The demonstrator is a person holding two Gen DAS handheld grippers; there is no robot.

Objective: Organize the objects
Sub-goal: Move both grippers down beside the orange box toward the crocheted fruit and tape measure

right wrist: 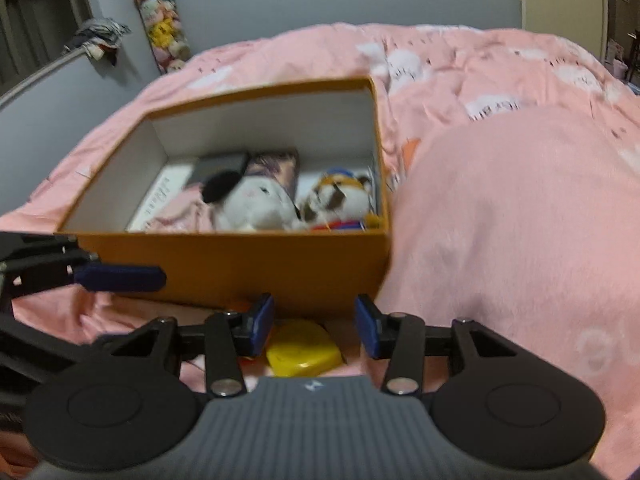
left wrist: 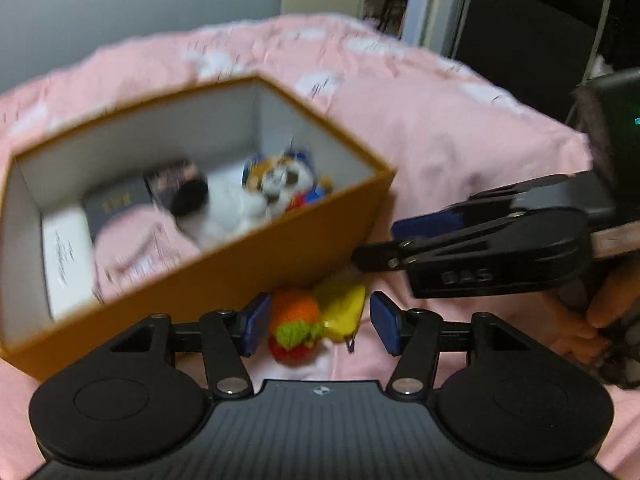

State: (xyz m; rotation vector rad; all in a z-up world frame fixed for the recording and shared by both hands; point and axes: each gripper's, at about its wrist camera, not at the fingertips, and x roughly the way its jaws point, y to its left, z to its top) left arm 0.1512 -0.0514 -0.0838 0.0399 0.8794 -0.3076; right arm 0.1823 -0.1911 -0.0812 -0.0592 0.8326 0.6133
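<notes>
Here an orange box (left wrist: 248, 268) sits open on a bed under a pink quilt (left wrist: 440, 128). Inside it, on the white floor, lie a white plush (right wrist: 256, 204) with a black ear, a brown-and-white plush (right wrist: 340, 196) in blue and red clothes beside it toward the box's right end, a dark case (left wrist: 116, 204) with gold lettering, a patterned booklet (right wrist: 276, 168), some pink cloth (left wrist: 136, 248) and a white card (left wrist: 66, 264) with script on it. The picture is blurred, so finer detail in the box cannot be told.

Just outside the near wall of the box, on the quilt, lie two loose things: a knitted toy (left wrist: 294, 328) in orange, green and red, and a yellow case (right wrist: 302, 350) touching it on the right.

The left tool (left wrist: 318, 326) points down at these; its blue pads stand well apart on either side of the knitted toy and the yellow case, and neither pad presses on them. The right tool (right wrist: 314, 328) hangs over the same spot with its pads apart too, the yellow case lying below the gap and untouched. In the left view the right tool comes in from the right edge, its tips near the box's corner, with a hand (left wrist: 592, 320) behind it.
</notes>
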